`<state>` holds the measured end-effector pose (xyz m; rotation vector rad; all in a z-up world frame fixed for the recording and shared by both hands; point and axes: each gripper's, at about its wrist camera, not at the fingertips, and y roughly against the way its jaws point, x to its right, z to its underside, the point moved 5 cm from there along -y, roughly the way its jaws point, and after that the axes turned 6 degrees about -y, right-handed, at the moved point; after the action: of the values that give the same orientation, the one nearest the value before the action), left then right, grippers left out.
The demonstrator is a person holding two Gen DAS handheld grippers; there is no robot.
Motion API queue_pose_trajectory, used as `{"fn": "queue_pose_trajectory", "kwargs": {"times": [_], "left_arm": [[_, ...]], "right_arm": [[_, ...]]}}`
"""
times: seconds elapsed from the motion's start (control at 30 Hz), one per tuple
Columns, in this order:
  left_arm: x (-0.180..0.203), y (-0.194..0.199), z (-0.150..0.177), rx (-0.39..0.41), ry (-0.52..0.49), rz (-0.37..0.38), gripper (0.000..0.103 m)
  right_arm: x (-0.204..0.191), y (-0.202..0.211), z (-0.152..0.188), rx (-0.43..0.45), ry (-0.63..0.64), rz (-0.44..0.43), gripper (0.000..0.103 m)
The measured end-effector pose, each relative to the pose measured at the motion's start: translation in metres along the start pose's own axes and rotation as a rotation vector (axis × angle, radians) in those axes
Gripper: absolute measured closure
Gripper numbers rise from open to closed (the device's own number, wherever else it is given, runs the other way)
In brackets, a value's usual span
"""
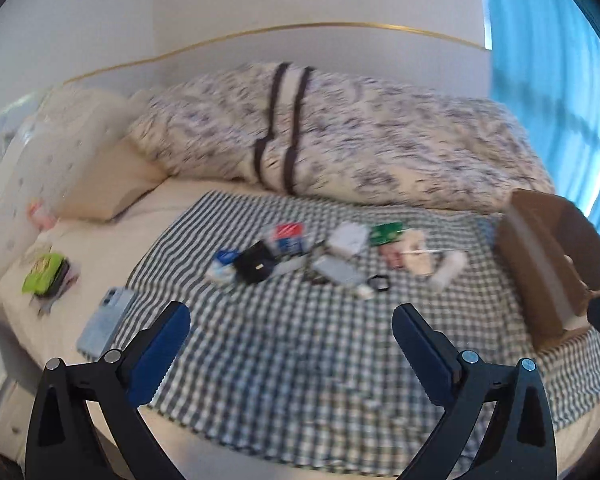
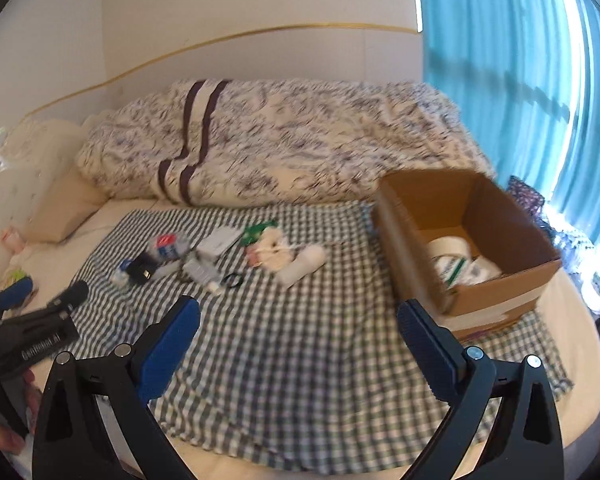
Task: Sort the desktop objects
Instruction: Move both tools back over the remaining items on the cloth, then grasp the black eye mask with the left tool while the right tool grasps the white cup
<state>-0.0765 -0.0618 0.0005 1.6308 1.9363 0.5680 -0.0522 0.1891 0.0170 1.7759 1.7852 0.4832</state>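
Note:
A cluster of small objects lies on the checked cloth [image 1: 280, 360] on the bed: a black pouch [image 1: 256, 266], a red and blue packet [image 1: 288, 236], a white box [image 1: 348, 240], a green card [image 1: 386, 232] and a white roll [image 1: 448, 270]. My left gripper [image 1: 292, 320] hovers open in front of them, nothing between its fingers. My right gripper [image 2: 300, 312] is open too, above the cloth [image 2: 300, 360], left of the brown cardboard box [image 2: 404, 240]. The box holds a tape roll [image 2: 448, 246] and papers. The same pile [image 2: 228, 256] sits ahead of it.
A folded patterned duvet [image 1: 340, 136] lies behind the cloth. A light blue phone [image 1: 106, 320] and a green packet [image 1: 44, 274] rest on the sheet at left. Blue curtains [image 2: 520, 80] hang at right. The left gripper [image 2: 28, 320] and a hand show at the right view's left edge.

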Motion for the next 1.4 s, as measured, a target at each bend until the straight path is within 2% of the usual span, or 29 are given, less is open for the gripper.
{"fn": "queue_pose_trajectory", "kwargs": {"times": [0.27, 0.4, 0.6, 0.73, 1.1, 1.2, 1.27, 1.33, 1.37, 1.4], "left_arm": [[-0.044, -0.067, 0.027, -0.064, 0.072, -0.053, 0.000], [-0.058, -0.117, 0.047, -0.178, 0.072, -0.069, 0.000], [-0.078, -0.168, 0.042, -0.206, 0.114, -0.091, 0.000], [-0.072, -0.193, 0.034, -0.198, 0.110, -0.055, 0.000], [-0.043, -0.274, -0.002, -0.179, 0.055, -0.034, 0.000], [-0.039, -0.296, -0.005, -0.195, 0.022, -0.037, 0.000], [-0.039, -0.313, -0.005, -0.235, 0.011, -0.035, 0.000], [-0.037, -0.323, -0.004, -0.257, -0.004, -0.026, 0.006], [-0.035, -0.324, -0.005, -0.248, -0.024, -0.026, 0.021], [-0.032, -0.323, -0.006, -0.237, -0.043, -0.018, 0.025]], "right_arm": [[-0.001, -0.065, 0.009, -0.040, -0.028, 0.042, 0.004], [0.002, -0.107, 0.013, -0.065, -0.072, 0.061, 0.004], [0.004, -0.167, 0.017, -0.139, -0.105, 0.076, 0.004], [0.001, -0.195, 0.020, -0.166, -0.088, 0.092, 0.004], [-0.002, -0.253, 0.023, -0.226, -0.072, 0.107, 0.004], [0.002, -0.263, 0.019, -0.234, -0.089, 0.111, 0.004], [0.005, -0.272, 0.015, -0.247, -0.112, 0.109, 0.004], [0.007, -0.279, 0.011, -0.246, -0.133, 0.100, 0.004], [0.008, -0.283, 0.008, -0.243, -0.141, 0.103, 0.004], [0.008, -0.287, 0.005, -0.243, -0.144, 0.112, 0.004]]}}
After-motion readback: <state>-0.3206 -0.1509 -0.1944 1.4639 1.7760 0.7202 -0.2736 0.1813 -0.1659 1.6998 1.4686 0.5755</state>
